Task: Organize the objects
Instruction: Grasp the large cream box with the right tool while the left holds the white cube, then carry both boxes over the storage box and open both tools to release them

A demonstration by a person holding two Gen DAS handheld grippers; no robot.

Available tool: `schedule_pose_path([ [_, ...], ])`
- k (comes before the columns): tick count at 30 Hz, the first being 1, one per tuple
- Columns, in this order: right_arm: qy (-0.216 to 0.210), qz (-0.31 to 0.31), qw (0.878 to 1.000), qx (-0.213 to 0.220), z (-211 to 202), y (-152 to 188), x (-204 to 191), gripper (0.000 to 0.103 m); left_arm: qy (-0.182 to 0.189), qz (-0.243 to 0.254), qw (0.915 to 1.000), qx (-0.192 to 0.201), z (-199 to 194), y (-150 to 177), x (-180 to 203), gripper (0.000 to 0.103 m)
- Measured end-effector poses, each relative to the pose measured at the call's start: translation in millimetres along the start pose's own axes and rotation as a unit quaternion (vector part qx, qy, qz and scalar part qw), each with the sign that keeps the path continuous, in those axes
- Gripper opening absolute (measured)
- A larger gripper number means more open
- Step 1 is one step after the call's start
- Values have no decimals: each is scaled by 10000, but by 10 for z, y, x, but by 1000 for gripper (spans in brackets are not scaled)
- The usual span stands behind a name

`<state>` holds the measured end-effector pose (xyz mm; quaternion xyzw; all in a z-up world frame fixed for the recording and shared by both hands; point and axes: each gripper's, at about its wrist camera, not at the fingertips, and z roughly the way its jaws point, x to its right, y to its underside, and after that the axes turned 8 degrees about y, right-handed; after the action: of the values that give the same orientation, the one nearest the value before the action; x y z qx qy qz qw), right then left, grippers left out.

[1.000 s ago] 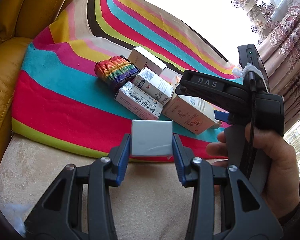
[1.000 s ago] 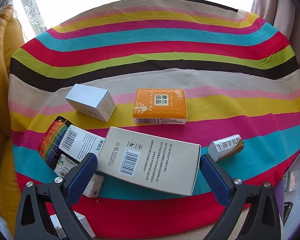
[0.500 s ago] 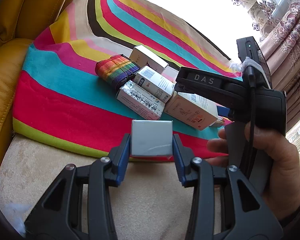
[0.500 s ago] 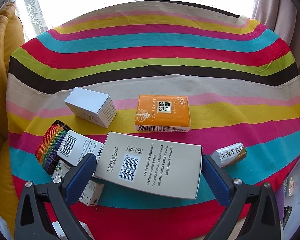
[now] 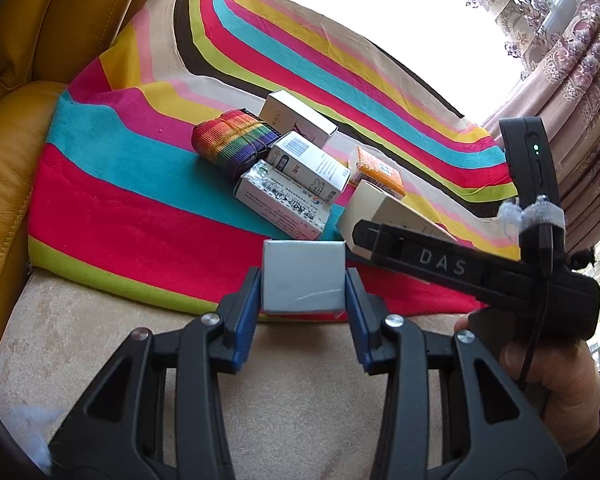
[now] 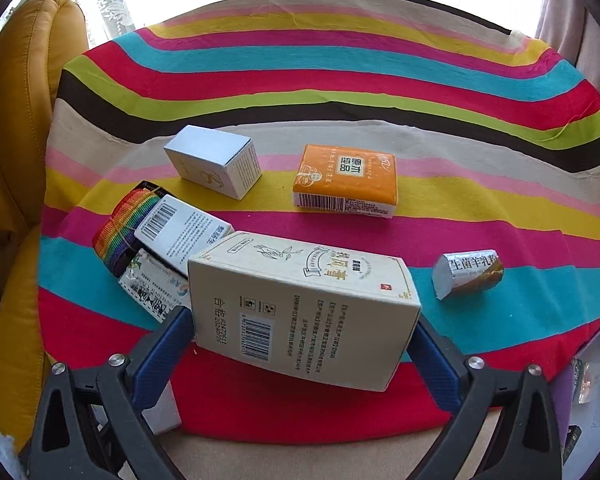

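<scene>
Holding a small grey box (image 5: 303, 277) tight between its blue pads, the left gripper (image 5: 304, 280) sits low over the beige cushion (image 5: 140, 320), right at the near edge of the striped cloth (image 5: 140, 208), fingers pointing out toward the pile of stuff. The jaws are closed in to the box's width, pressing its two sides, and the box sits square and level. Over on the right, the right gripper (image 6: 300, 332) is spread really wide and has the big cream carton (image 6: 300, 304) clamped between its fingers, one blue pad on each short end. The carton looks tipped up, barcode face toward the camera; can't tell if its bottom edge touches the cloth. From the left wrist view you can see the person's right hand (image 5: 556, 384) wrapped around that gripper's black handle, with the tool angled in from the right toward the carton. Rest of the clutter sits on the cloth: a rainbow strap roll (image 6: 124, 224) touching a white barcode box (image 6: 180, 232), which lies partly on top of another white printed box (image 6: 152, 288); a white box (image 6: 214, 160) beyond them, an orange tissue pack (image 6: 346, 180) standing apart, and a small silver-and-gold packet (image 6: 468, 274) off to the right.
</scene>
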<state>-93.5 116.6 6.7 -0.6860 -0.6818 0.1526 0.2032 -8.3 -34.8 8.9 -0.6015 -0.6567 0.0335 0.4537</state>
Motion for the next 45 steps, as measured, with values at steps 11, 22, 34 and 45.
schedule_pose_path([
  [11, 107, 70, 9999, 43, -140, 328, 306, 102, -103, 146, 9998, 2, 15, 5, 54, 45],
  [22, 470, 422, 9968, 489, -493, 643, 894, 102, -29, 640, 9977, -229, 98, 65, 432, 45],
  [34, 590, 1135, 9901, 578, -670, 927, 1729, 102, 531, 1210, 9889, -677, 431, 264, 1266, 45],
  [45, 1281, 1871, 9725, 536, -764, 1353, 2749, 102, 1151, 2040, 9652, -1165, 878, 603, 2303, 45],
])
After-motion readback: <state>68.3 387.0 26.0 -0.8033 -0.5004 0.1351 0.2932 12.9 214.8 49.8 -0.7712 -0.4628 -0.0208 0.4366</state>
